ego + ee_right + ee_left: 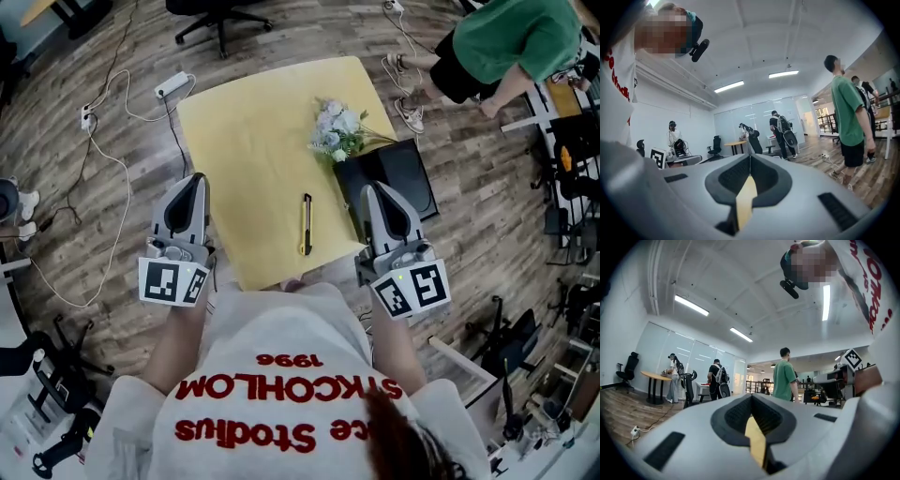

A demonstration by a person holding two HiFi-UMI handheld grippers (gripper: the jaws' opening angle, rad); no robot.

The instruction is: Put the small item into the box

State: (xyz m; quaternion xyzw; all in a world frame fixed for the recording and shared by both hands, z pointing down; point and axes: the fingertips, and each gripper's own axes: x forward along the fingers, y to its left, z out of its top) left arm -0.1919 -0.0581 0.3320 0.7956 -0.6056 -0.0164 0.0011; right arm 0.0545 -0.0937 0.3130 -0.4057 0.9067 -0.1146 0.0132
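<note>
A slim yellow and black utility knife [306, 225] lies on the yellow table [253, 131], near its front edge. A black open box [411, 173] sits at the table's right edge, with a bunch of pale artificial flowers [336, 131] just behind it. My left gripper [196, 180] is held over the table's left front corner, shut and empty, left of the knife. My right gripper [372, 190] is shut and empty over the box's near left part, right of the knife. Both gripper views look level across the room, with the left gripper [751, 397] and the right gripper [750, 157] each having jaws meeting at the tips.
A person in a green shirt [511, 37] stands by the table's far right corner. A power strip [172, 85] with cables lies on the wooden floor at the far left. An office chair base [220, 19] stands beyond the table. Stands and equipment crowd the right side.
</note>
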